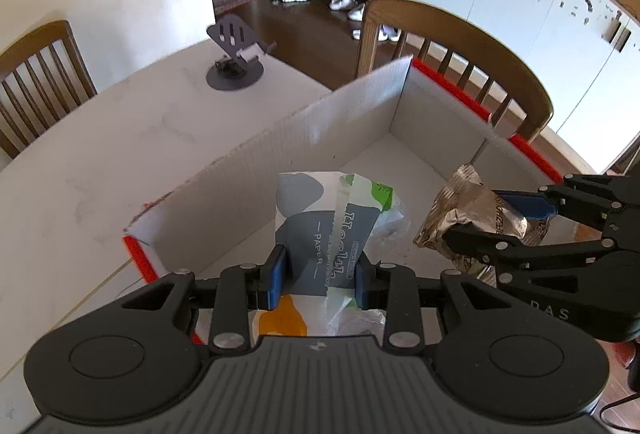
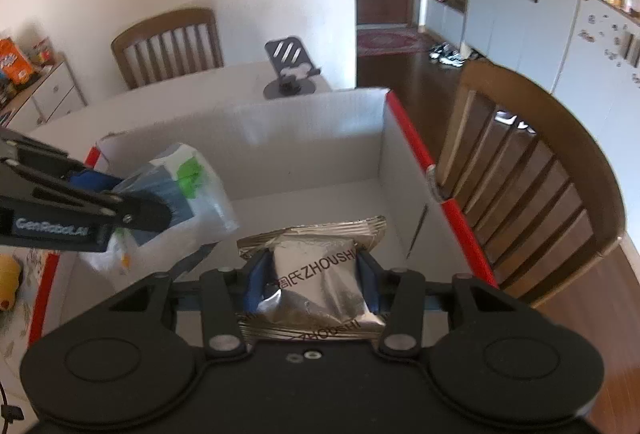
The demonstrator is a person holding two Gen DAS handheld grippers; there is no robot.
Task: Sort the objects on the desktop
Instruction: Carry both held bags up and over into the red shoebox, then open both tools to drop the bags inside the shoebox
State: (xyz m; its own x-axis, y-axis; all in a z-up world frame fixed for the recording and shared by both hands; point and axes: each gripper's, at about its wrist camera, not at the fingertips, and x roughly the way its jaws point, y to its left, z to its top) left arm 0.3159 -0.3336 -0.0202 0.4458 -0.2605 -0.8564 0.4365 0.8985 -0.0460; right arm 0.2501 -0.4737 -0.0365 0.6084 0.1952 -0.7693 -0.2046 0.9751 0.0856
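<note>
Over box [image 2: 304,138], claws grip tissue pack [image 1: 320,230] (left), foil packet [image 2: 320,274]

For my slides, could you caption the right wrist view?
Right gripper holds a foil snack packet above the open cardboard box.

We see a soft tissue pack [image 1: 320,230] with grey, white, green and orange print and the word PAPER, crumpled and held up above the inside of a white cardboard box [image 1: 352,114] with red edges. Beside it, apart from it, we see a silver foil snack packet [image 2: 316,266] with ZHOUSHI printed, also held above the box floor.
</note>
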